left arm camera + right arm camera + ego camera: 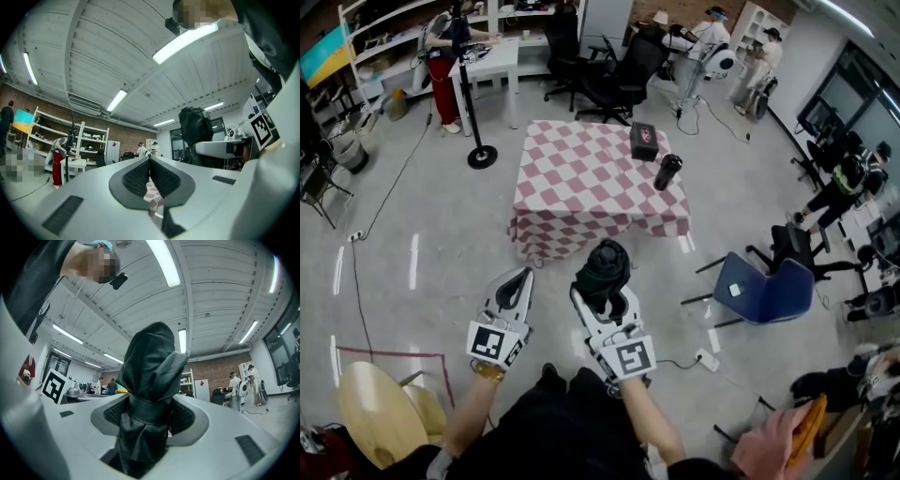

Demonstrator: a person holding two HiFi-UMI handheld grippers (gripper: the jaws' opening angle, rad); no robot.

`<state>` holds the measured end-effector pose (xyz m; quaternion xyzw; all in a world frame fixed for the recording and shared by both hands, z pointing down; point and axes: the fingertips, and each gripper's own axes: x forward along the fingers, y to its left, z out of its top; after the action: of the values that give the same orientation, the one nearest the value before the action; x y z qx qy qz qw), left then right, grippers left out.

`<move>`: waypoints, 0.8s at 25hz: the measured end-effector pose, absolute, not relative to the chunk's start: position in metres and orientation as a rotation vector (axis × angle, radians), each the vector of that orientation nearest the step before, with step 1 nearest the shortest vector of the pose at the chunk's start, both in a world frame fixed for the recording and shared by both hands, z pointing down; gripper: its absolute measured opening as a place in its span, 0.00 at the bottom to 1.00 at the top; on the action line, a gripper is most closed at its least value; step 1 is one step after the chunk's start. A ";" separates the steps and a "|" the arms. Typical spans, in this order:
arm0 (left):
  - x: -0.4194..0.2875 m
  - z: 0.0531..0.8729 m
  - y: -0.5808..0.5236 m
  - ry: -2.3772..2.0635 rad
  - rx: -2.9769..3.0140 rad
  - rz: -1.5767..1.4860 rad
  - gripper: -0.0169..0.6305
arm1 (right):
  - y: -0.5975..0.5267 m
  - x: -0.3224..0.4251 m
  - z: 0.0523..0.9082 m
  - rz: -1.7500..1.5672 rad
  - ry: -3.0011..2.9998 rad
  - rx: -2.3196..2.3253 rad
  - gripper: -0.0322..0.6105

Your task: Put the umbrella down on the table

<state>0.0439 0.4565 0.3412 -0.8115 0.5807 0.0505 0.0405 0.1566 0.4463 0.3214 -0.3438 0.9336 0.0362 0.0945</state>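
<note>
The right claw [602, 292] is clamped on the folded black umbrella [606, 265], its pads pressing on the strapped waist of the bundle [149, 411]. That looks like a sensible hold, since the strap keeps the fabric gathered and gives the pads something firm to bite. The umbrella stands upright above the jaws, clear of the floor and of the person's body. It is not yet at the bench [572, 183], which lies well apart on the far side. The left claw [517, 279] is carried just left of it with its jaws together on nothing [150, 169], probably idle until needed. A black box [644, 142] and a dark bottle [667, 172] occupy the bench's far right, so the near left of the checked cloth seems the natural landing spot.
</note>
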 end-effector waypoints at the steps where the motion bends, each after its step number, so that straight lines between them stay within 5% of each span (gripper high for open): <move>1: 0.041 0.341 0.452 1.779 -2.487 0.155 0.05 | 0.443 0.154 0.321 0.103 2.766 -1.022 0.42; 20: 0.062 0.351 0.294 1.865 -2.429 0.055 0.05 | 0.267 0.176 0.338 0.046 2.767 -0.945 0.42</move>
<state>0.0619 0.2937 0.3507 -0.7924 0.6085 0.0179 0.0396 0.1757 0.2666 0.3380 -0.3211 0.9407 0.0157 0.1086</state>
